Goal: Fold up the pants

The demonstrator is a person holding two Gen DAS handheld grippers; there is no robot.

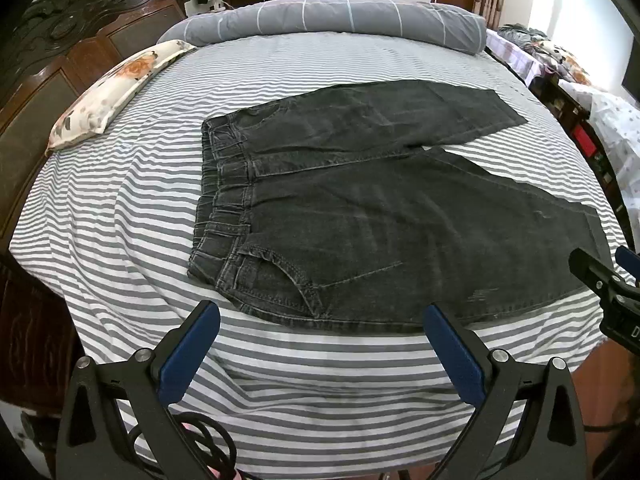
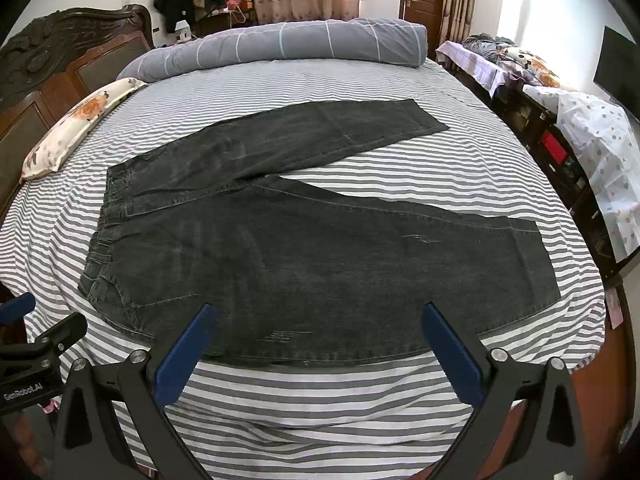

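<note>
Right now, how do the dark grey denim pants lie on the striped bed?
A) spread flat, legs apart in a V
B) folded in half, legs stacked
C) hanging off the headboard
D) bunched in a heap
A: the dark grey denim pants lie flat on the grey-and-white striped bedsheet, stripes showing between the two separated legs.

The dark grey-black denim pants (image 1: 360,216) (image 2: 280,240) lay flat and unfolded, waistband left, legs spread apart rightward in a V.
</note>
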